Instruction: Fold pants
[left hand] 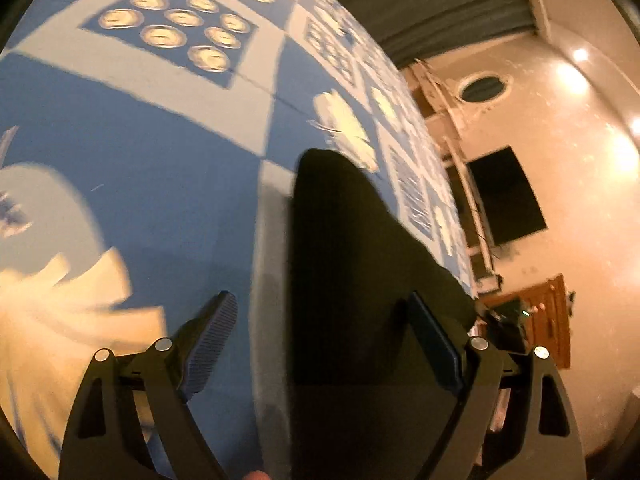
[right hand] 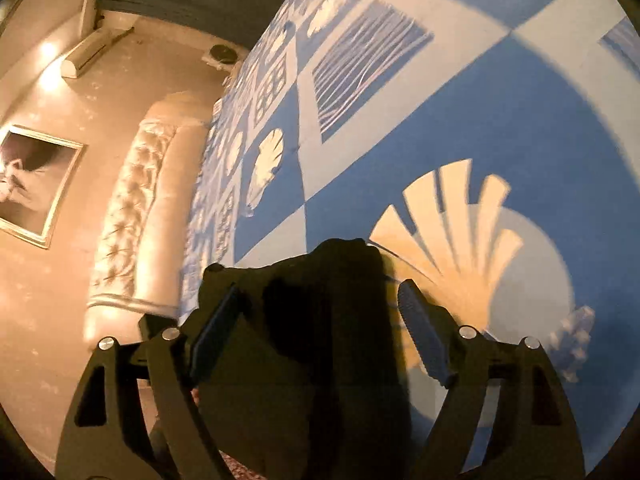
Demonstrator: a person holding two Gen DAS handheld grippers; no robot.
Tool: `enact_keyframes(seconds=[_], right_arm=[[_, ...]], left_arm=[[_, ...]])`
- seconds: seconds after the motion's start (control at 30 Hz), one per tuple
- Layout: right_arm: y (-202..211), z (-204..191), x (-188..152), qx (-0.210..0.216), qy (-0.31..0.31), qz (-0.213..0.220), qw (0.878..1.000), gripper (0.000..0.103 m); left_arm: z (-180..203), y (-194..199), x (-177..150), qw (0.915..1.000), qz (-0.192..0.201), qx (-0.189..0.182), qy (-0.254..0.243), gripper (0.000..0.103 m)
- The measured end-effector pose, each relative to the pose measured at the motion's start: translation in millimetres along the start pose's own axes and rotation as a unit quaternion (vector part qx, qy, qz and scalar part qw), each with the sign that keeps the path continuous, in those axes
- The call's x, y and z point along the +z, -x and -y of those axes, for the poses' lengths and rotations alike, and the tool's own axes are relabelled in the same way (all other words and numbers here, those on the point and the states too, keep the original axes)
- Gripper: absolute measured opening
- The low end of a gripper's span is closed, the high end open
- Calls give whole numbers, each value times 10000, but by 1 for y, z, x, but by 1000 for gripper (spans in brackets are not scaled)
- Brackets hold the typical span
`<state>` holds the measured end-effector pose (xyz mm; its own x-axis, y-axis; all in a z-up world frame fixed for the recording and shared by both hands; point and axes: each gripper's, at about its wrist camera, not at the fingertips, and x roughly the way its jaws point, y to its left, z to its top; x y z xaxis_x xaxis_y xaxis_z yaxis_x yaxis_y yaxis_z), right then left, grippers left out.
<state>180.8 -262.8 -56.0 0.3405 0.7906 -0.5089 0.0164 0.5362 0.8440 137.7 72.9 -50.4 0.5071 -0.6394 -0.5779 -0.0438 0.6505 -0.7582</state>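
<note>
The pants [left hand: 352,264] lie on a bed, a dark, nearly black cloth spread over the blue bedspread [left hand: 152,184] near its edge; in the left wrist view they show as a long flat panel with a rounded far end, running back between the fingers toward the camera. In the right wrist view the pants [right hand: 320,320] end in a bunched, lumpy edge just ahead of the fingers (folds are hard to read in cloth this dark). The left gripper [left hand: 324,332] stands spread wide, its ribbed pads apart, one over the blue cover and the other over the dark cloth, neither pressing on the pants. The right gripper [right hand: 320,320] is also released, jaws wide with the cloth lying between them and the pads clear of it. The bedspread carries pale squares, shell shapes, a fan motif [right hand: 452,232] beside the right fingers, and a panel of round discs [left hand: 172,24] farther off. Beyond the bed edge are a tufted headboard [right hand: 132,208], a framed picture [right hand: 32,184] on the wall, and a wooden cabinet [left hand: 548,316].
</note>
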Motion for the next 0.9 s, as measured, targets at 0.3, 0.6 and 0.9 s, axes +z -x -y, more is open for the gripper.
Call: enact_keyframes(seconds=[0.3,0.6,0.9], right_arm=[[-25,-7,11,98,252,-169,9995,77],[-27,-6,3,-124,356,-63,9993,37],[-24,-23,1,-131,562,117,9983,33]], left_arm=[[5,-31,29,9996,-160,-243,-36,87],[4,-39,27,9991,-388,109,145,53],[11,-29,29,9993,-244,284,-65,24]])
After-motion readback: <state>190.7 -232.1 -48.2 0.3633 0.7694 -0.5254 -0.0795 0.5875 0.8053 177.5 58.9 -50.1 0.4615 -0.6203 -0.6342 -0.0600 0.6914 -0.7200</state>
